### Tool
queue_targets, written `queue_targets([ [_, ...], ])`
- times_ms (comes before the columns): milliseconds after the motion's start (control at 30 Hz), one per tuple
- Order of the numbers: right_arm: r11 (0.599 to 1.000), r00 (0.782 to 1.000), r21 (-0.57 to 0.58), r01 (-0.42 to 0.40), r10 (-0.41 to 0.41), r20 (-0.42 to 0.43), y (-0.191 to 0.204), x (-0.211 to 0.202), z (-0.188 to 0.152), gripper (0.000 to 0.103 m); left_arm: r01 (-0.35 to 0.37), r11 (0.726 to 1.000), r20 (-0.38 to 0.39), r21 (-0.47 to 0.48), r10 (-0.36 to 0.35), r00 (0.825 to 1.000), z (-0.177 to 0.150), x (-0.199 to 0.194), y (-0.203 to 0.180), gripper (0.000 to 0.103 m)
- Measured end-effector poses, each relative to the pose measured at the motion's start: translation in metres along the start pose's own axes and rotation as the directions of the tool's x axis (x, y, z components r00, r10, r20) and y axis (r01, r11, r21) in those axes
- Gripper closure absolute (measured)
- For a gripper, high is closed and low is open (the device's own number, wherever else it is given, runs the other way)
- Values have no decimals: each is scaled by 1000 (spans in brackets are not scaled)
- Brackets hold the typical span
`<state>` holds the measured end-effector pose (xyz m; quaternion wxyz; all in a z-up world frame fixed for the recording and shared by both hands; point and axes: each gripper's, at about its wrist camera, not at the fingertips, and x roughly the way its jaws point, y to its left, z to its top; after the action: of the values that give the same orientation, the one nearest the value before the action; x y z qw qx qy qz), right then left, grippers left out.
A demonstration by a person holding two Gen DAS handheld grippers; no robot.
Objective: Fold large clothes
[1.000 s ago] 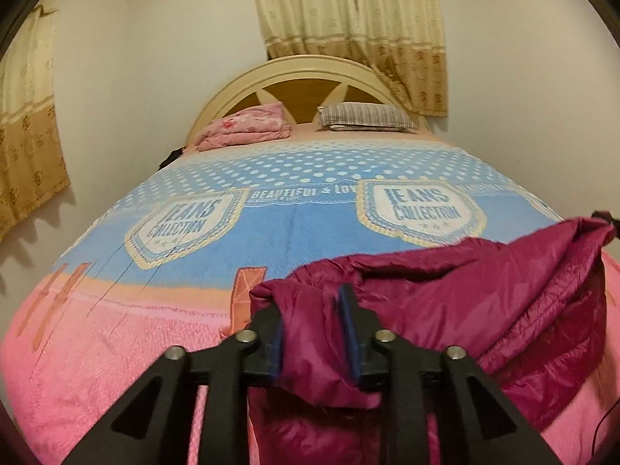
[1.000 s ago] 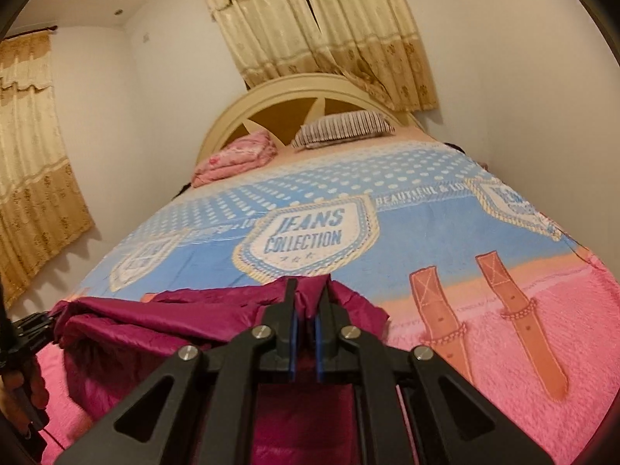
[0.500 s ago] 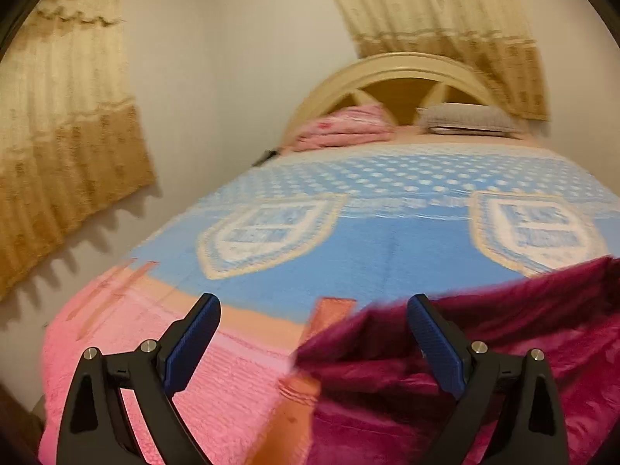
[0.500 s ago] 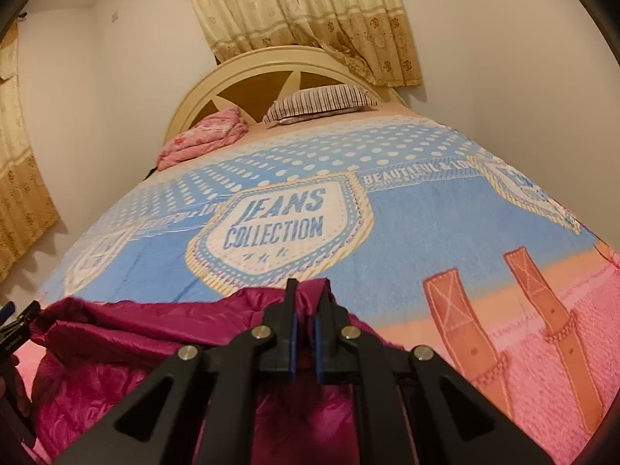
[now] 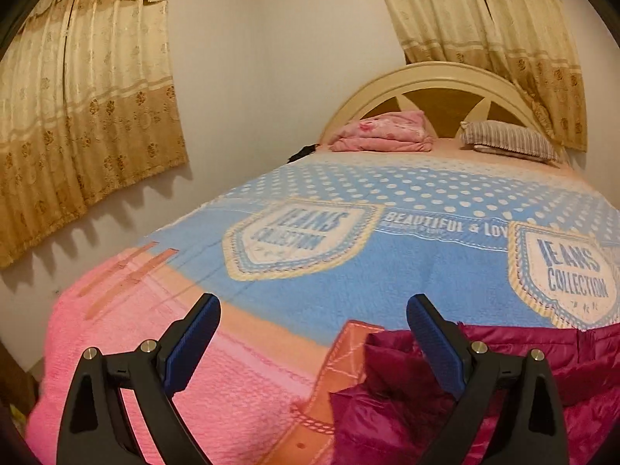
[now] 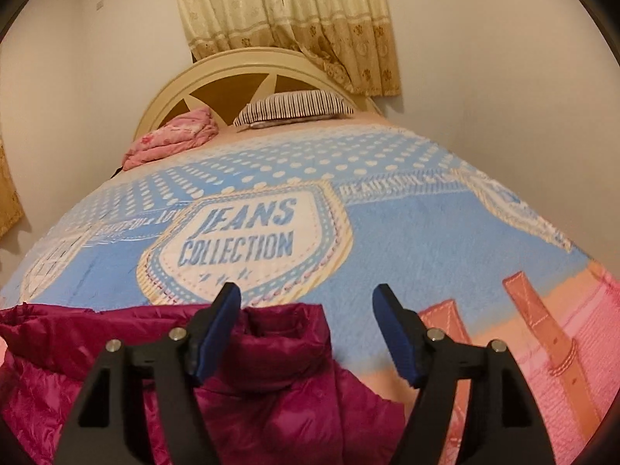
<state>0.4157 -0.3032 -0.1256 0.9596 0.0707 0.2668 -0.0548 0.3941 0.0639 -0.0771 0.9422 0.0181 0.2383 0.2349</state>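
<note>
A shiny magenta padded jacket (image 5: 407, 395) lies crumpled on the near end of the bed. In the left wrist view it fills the lower right, and my left gripper (image 5: 314, 310) stands wide open, its right finger over the jacket's left edge, nothing pinched. In the right wrist view the jacket (image 6: 271, 387) spreads across the lower left. My right gripper (image 6: 306, 296) has its jaws opening; a raised fold of the jacket sits low between them beside the left pad (image 6: 217, 333), and no pad presses on it.
The bed's blanket (image 6: 387, 232) is blue with "JEANS COLLECTION" badges and pink at the near end. A folded pink blanket (image 5: 381, 133) and a striped pillow (image 5: 507, 141) lie by the cream headboard (image 5: 434, 77). Curtains (image 5: 85, 89) hang on the left wall.
Both grippers have let go of the jacket: the left opened first and swung left off the fabric, the right stayed shut until just now. The jacket has dropped onto the bed.
</note>
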Motion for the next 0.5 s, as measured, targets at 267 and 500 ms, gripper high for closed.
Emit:
queue_targets([
  [267, 991, 990, -124, 49, -31, 137, 53, -71, 4, 21, 91, 995, 72, 30, -93, 993, -22, -53, -12, 6],
  [500, 969, 992, -239, -63, 86, 88, 117, -81, -45, 19, 75, 989, 31, 129, -79, 996, -51, -37, -56, 6],
])
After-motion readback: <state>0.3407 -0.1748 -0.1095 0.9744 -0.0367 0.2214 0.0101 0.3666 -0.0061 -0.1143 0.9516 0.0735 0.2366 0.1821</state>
